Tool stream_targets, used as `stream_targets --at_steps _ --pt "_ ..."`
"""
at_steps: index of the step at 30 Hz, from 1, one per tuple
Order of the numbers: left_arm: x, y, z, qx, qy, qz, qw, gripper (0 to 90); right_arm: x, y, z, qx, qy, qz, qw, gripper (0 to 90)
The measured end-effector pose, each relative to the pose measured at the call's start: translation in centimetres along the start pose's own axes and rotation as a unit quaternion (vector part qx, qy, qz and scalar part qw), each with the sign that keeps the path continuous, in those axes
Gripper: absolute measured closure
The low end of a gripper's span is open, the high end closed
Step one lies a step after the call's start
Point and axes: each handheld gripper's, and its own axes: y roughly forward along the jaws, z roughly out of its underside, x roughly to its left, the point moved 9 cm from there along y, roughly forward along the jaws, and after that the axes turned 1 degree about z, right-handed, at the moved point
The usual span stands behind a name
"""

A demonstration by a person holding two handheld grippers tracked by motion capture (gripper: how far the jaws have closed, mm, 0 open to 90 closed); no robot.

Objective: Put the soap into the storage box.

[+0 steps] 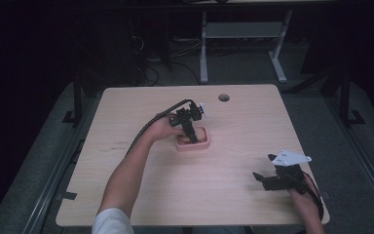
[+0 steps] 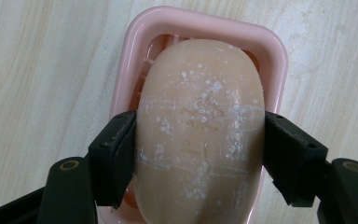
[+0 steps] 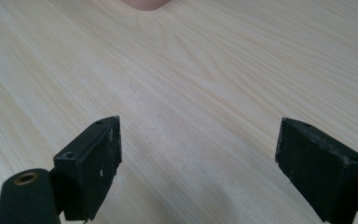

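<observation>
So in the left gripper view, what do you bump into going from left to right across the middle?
Wooden table → one black gripper finger → the bar of soap over its pink soap dish → the other black finger → table again.

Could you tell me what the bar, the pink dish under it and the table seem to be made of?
Bar: probably soap, matte peach, scuffed with white flecks. Pink dish: likely plastic, smooth moulded rim with a slight sheen. Table: light wood or wood-look laminate, with visible grain.
</observation>
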Motion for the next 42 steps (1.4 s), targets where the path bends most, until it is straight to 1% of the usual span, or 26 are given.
stream_targets --at_steps 9,14,17,21,22,24,25,27,28,30,34,36,40,41,42 --pt "0.0 0.1 0.0 -0.002 -0.003 0.0 1.0 31.2 0.0 0.0 0.0 0.0 -0.002 -0.001 1.0 13.8" --pt "0.1 0.1 0.1 0.006 0.0 -0.005 1.0 31.2 0.1 0.1 0.0 0.0 -0.003 -0.001 1.0 13.8" --pt "0.0 0.2 0.0 0.004 -0.001 -0.01 0.9999 31.1 0.1 0.1 0.0 0.0 -0.002 -0.002 1.0 13.8" --pt "0.0 0.2 0.1 0.009 0.002 -0.012 0.9999 30.9 0.2 0.1 -0.1 0.0 -0.003 -0.003 1.0 13.8" --pt "0.0 0.2 0.0 0.007 0.002 -0.012 0.9999 30.9 0.2 0.1 -0.1 0.0 -0.003 -0.003 1.0 13.8" --pt "-0.1 -0.1 -0.2 -0.005 -0.003 -0.005 1.0 28.5 0.2 0.1 0.0 0.003 -0.003 -0.003 1.0 13.8" --pt "0.0 -0.3 -0.2 -0.008 -0.001 -0.005 0.9999 29.1 0.2 0.1 0.0 0.003 -0.003 -0.003 1.0 13.8" --pt "-0.1 -0.6 -0.1 -0.006 -0.001 -0.006 1.0 28.0 0.1 0.2 0.0 0.002 -0.008 -0.002 1.0 13.8" --pt "-0.2 -0.6 -0.1 -0.007 -0.002 -0.006 1.0 27.9 0.2 0.2 -0.1 0.003 -0.004 -0.003 1.0 13.8" --pt "-0.2 -0.7 0.1 -0.003 0.002 -0.008 1.0 27.3 0.2 0.2 -0.1 0.003 -0.005 -0.003 1.0 13.8" --pt "-0.6 -0.9 0.1 -0.005 0.004 -0.012 0.9999 26.9 0.3 0.2 -0.1 0.003 -0.006 -0.005 1.0 13.8" --pt "-0.7 -1.1 0.3 -0.003 0.008 -0.015 0.9999 26.4 0.3 0.2 0.0 0.004 -0.005 -0.004 1.0 13.8" --pt "-1.0 -1.5 0.5 -0.01 0.008 -0.019 0.9997 26.3 0.1 0.1 0.0 0.003 -0.004 -0.002 1.0 13.8" --pt "-1.0 -1.6 0.6 -0.011 0.013 -0.022 0.9996 26.2 0.1 0.2 0.0 0.003 -0.002 -0.002 1.0 13.8" --pt "-1.1 -1.7 0.6 -0.016 0.009 -0.02 0.9996 26.1 0.2 0.2 0.0 0.004 -0.002 -0.003 1.0 13.8"
